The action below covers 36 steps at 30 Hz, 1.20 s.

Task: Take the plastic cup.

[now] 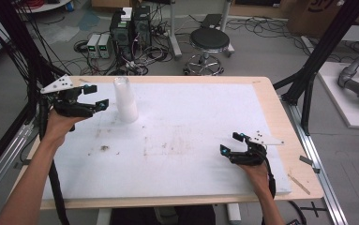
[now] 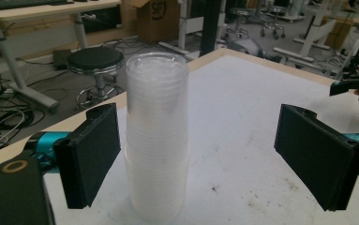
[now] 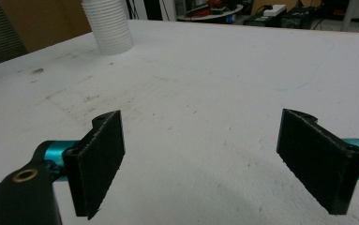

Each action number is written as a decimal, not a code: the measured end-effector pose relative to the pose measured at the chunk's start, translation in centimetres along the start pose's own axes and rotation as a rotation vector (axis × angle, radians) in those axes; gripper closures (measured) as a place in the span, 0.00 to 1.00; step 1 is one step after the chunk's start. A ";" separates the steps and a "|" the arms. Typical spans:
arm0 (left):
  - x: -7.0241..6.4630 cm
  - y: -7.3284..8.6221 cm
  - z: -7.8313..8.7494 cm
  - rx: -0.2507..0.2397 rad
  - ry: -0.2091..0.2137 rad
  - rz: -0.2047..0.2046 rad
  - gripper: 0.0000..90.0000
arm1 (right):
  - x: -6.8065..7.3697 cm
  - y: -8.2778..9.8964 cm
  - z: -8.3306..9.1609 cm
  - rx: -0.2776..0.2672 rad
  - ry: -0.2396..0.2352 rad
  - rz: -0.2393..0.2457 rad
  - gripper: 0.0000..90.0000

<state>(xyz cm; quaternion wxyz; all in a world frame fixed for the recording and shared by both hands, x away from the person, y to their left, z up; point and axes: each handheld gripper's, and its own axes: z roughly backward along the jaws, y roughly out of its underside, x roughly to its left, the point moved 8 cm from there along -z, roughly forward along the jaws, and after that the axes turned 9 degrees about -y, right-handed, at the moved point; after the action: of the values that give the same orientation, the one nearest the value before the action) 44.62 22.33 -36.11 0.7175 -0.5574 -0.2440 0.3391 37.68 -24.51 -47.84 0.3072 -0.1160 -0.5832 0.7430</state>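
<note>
Two hand-held grippers, both wide open and holding nothing: left hand-held gripper [image 1: 96,97] just left of the upright cup stack [image 1: 125,101] at the table's [image 1: 191,183] far left, right hand-held gripper [image 1: 230,143] near right.

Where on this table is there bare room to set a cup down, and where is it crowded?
The widest free patch is the white mat between the stack of clear cups and the right tool. The far right stretch beyond that tool toward the wooden edge is also bare. It is crowded only at the far left, where the open left tool hangs beside the stack.
</note>
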 end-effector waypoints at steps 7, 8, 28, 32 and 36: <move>0.9 -1.4 -1.5 0.044 0.063 -0.032 0.16 | 0.0 0.0 0.0 0.001 0.001 0.000 0.17; 1.1 -1.5 -1.7 0.046 0.074 -0.034 0.16 | 0.0 0.0 0.0 0.001 0.000 -0.001 0.17; 2.8 -1.7 -5.8 0.067 0.164 -0.013 0.16 | -0.1 0.0 0.0 0.002 -0.002 -0.018 0.17; 2.8 -1.2 -7.2 0.066 0.175 -0.003 0.16 | -0.2 0.0 0.0 -0.001 -0.001 -0.019 0.17; 2.7 -0.7 -7.9 0.080 0.184 -0.002 0.16 | -0.2 0.0 0.0 -0.001 -0.002 -0.022 0.17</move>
<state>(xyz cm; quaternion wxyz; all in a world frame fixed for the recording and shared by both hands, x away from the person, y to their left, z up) 52.27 19.28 -37.54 0.7588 -0.5570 -0.1639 0.2951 37.80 -24.62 -47.87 0.3148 -0.1088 -0.5850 0.7395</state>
